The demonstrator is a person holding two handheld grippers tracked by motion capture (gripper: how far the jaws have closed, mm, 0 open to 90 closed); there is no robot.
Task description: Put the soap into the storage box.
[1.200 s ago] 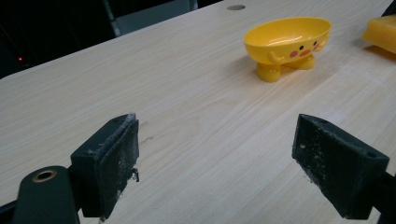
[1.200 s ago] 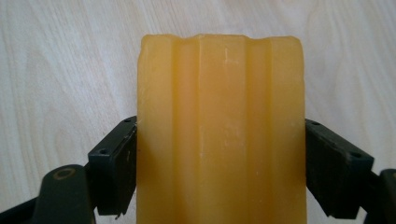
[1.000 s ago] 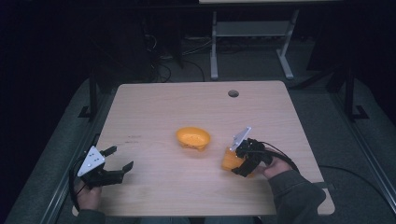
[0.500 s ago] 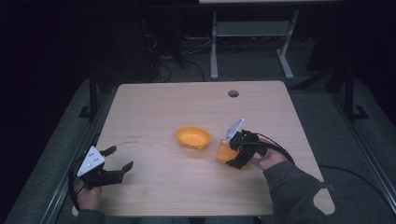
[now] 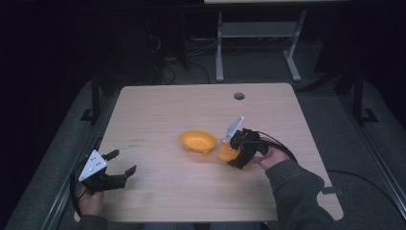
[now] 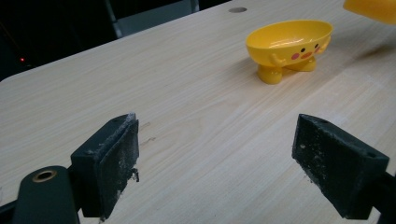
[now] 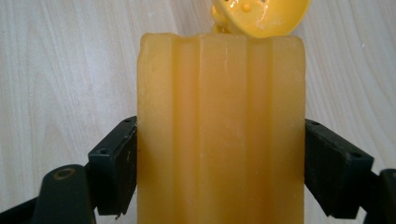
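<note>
A yellow duck-faced soap dish (image 5: pixel 198 142) on little feet stands near the middle of the wooden table (image 5: pixel 158 110). Just to its right my right gripper (image 5: pixel 230 154) is shut on an orange bar of soap (image 5: pixel 224 154), held slightly above the tabletop. In the right gripper view the ridged soap bar (image 7: pixel 222 130) sits between both black jaws, with the dish (image 7: pixel 259 16) just beyond its top edge. My left gripper (image 5: pixel 119 165) rests open near the table's front left corner. Its view shows the dish (image 6: pixel 289 46) far ahead and an edge of the soap (image 6: pixel 371 9).
A round cable hole (image 5: pixel 239 96) sits near the table's far edge. Beyond the table are a white frame's legs (image 5: pixel 219 48) and loose cables on the dark floor. A cable (image 5: pixel 282 146) trails from the right gripper over the hand.
My right gripper has carried the soap bar leftwards and slightly away from the front edge, closer to the dish. The left gripper has stayed where it was.
</note>
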